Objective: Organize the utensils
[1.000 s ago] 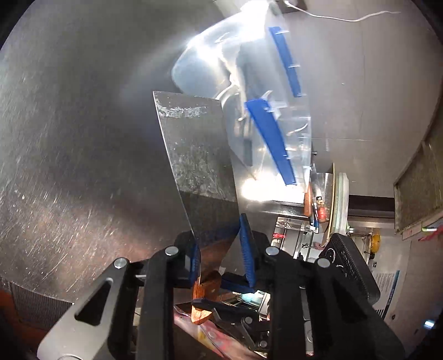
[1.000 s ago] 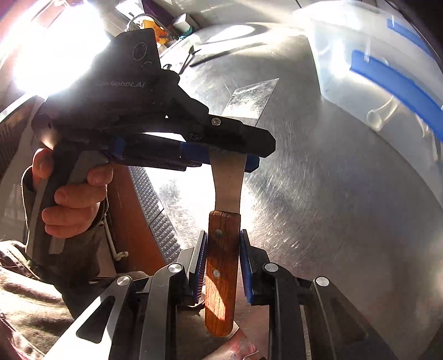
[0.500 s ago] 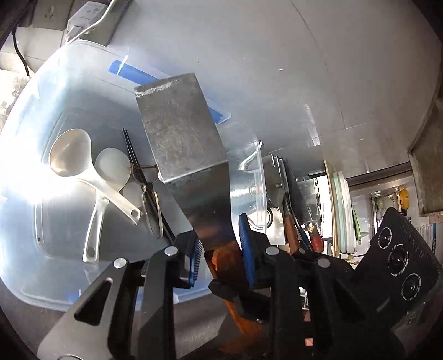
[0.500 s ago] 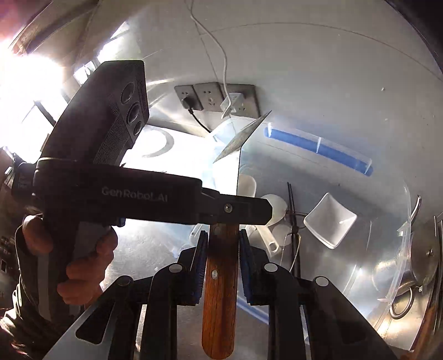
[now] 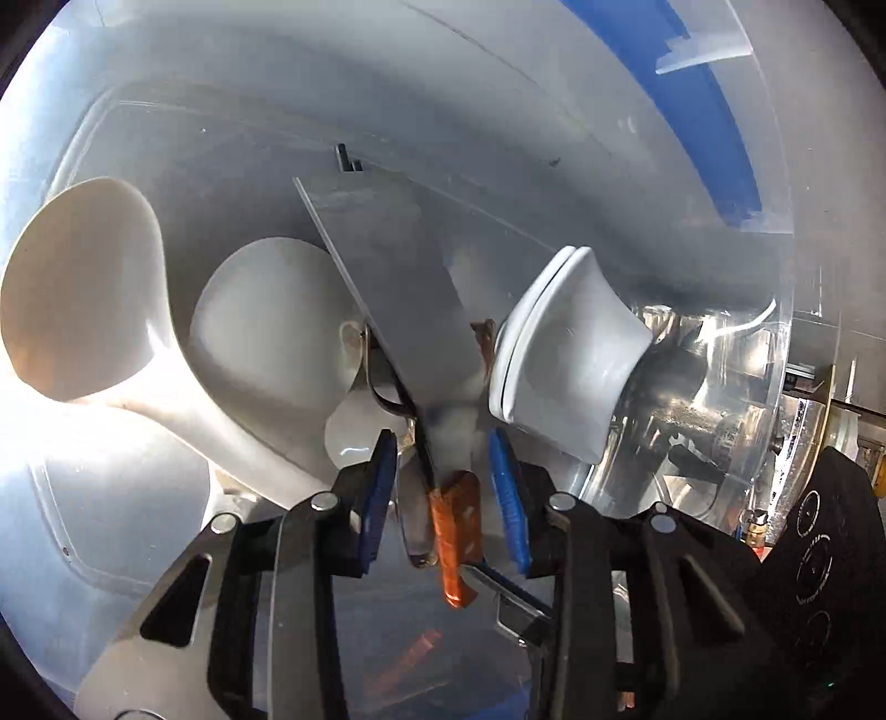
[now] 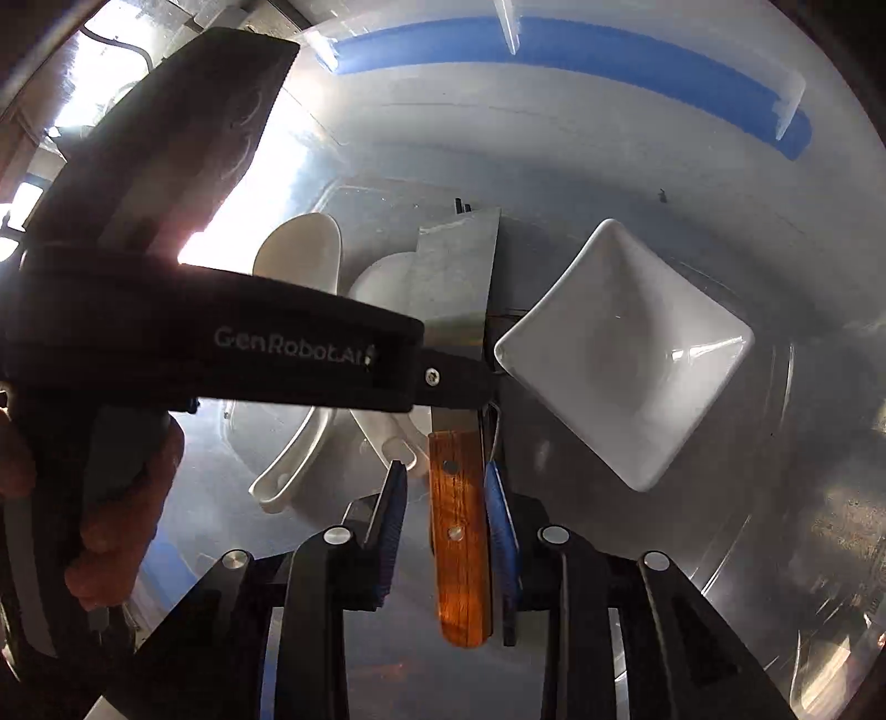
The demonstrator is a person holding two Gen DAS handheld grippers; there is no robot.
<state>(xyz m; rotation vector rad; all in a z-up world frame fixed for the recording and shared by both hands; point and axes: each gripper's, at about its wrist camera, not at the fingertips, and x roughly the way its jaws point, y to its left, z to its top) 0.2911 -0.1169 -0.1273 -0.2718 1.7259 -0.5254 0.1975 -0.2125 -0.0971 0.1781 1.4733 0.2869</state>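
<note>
A metal scraper with a wide steel blade [image 5: 398, 310] [image 6: 454, 288] and a wooden handle [image 6: 459, 543] [image 5: 454, 543] lies inside a clear plastic bin [image 6: 554, 122] [image 5: 498, 111]. My left gripper [image 5: 443, 487] has its jaws spread on either side of the blade neck, not touching it. My right gripper [image 6: 446, 520] is open around the handle, with a gap on the left pad side. The blade rests on white spoons [image 5: 83, 288] [image 6: 299, 260].
A square white dish [image 6: 626, 354] [image 5: 565, 354] lies in the bin right of the scraper. Black chopsticks [image 6: 459, 206] poke out beyond the blade. The bin has a blue rim strip [image 6: 554, 50]. The left gripper body [image 6: 221, 332] crosses the right wrist view.
Both grippers lowered the scraper into the bin and opened their jaws. The scraper, gripped before, now lies on the spoons inside the bin.
</note>
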